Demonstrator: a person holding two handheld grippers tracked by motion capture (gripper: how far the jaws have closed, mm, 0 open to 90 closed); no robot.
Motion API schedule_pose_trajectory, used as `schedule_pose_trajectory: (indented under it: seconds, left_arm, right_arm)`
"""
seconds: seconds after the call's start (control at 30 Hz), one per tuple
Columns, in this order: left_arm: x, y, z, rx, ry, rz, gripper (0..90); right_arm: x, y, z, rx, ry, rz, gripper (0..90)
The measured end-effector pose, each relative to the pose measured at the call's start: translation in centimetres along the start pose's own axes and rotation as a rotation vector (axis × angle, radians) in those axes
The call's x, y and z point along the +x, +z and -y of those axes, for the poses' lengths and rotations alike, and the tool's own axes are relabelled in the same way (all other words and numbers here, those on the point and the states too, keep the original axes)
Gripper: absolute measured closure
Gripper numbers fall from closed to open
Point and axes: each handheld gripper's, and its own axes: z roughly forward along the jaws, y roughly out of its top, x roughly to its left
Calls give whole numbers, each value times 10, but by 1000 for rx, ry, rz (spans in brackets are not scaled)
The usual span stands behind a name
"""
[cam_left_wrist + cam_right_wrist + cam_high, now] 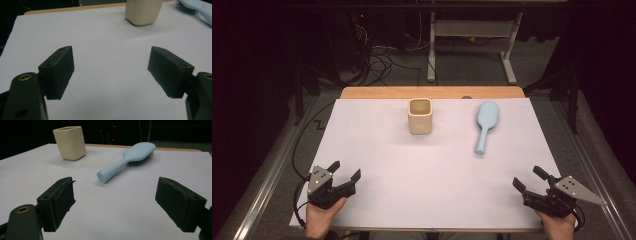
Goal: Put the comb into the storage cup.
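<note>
Reaching for the hairbrush [486, 125], which is lying bristles-down at the desk's [377, 150] far right beside the cream cup [420, 116], I am aiming my right gripper [528, 180] square across its handle; both it and my left gripper [345, 170] are hovering low at the near edge, fingers spread wide and holding nothing

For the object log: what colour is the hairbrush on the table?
The hairbrush is pale blue, handle and head alike; the right gripper view shows it best.
</note>
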Motion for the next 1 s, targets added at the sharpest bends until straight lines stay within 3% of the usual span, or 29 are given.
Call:
schedule_pose_trajectory:
  seconds: [1.0]
  left_arm:
    - [-1, -1, 1, 6, -5, 20, 222]
  right_arm:
    - [7, 0, -6, -33, -44, -21, 167]
